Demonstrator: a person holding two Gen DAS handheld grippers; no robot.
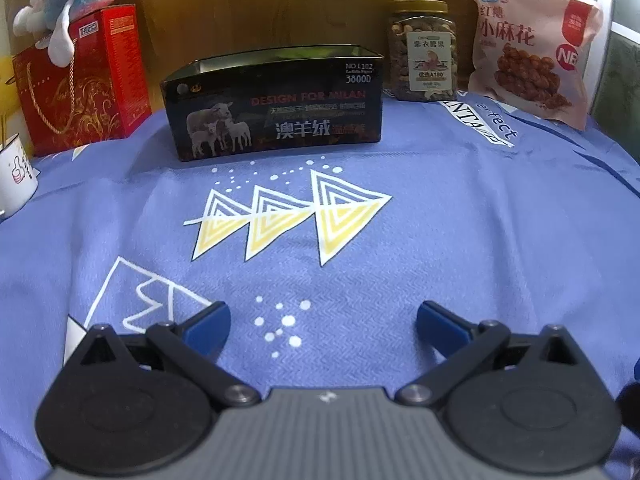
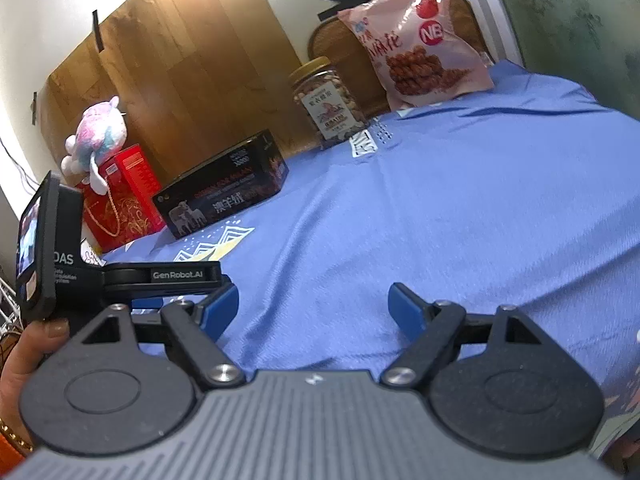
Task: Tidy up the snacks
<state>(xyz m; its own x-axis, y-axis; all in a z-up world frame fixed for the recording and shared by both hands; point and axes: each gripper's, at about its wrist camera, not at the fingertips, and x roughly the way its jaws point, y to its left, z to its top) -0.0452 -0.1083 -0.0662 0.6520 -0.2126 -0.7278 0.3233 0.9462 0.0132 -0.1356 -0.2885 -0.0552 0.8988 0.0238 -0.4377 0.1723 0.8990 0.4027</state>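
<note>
- Judging from the layout, nothing is yet sorted: the open black box point(image 1: 276, 108) is seen with no snack visible inside.
- The nut jar point(image 1: 423, 50) and pink snack bag point(image 1: 528, 52) are left standing behind it on the blue-covered worktop point(image 1: 440, 220).
- The left gripper point(image 1: 323, 322) and right gripper point(image 2: 314, 304) are held with jaws spread, nothing between them.

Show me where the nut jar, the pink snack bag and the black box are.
nut jar point(image 1: 423, 56), left wrist view, on its paper label.
pink snack bag point(image 1: 528, 52), left wrist view, on the printed front.
black box point(image 1: 276, 116), left wrist view, on its front wall.
</note>
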